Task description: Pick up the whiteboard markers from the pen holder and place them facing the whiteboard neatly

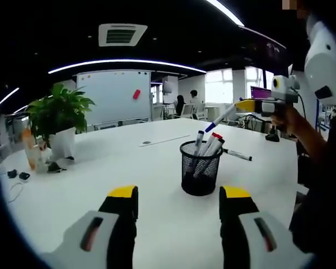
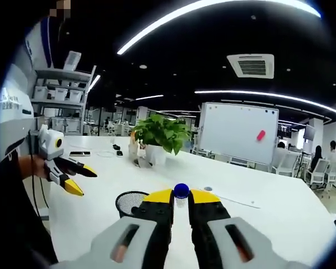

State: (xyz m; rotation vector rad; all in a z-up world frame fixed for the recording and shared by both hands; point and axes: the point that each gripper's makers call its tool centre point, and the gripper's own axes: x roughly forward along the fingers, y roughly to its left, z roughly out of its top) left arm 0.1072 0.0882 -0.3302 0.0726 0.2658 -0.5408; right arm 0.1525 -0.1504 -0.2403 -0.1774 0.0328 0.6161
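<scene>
Landmark: one black mesh pen holder (image 1: pixel 201 167), standing upright on the white table (image 1: pixel 129 168).

Markers, four counted:
- Three in the pen holder (image 2: pixel 129 202), leaning toward its right side in the left gripper view. One has a red cap (image 1: pixel 216 136); the cap colours of the other two are hard to make out.
- One blue-capped marker (image 1: pixel 219 118) held in the air above and to the right of the pen holder, clamped between the jaws of the right gripper (image 1: pixel 247 105). In the right gripper view its blue cap (image 2: pixel 181 190) pokes up between the yellow jaw tips, which are closed against it.
- One further pen-like item (image 1: pixel 237 154) lies flat on the table just right of the pen holder; whether it is a marker is uncertain at this size.

Grippers, two:
- Right gripper (image 2: pixel 181 197): grasping the blue-capped marker, as above.
- Left gripper (image 1: pixel 179 193): jaws spread wide apart, holding nothing, on the near side of the pen holder, not touching it. In the right gripper view it (image 2: pixel 78 178) sits left of the pen holder with its tips parted.

Other items:
- One whiteboard (image 1: pixel 113 96) beyond the far table edge, well behind the pen holder, with one red object (image 1: pixel 136 94) stuck on it.
- One potted plant (image 1: pixel 59 120) on the table, well left of the pen holder.
</scene>
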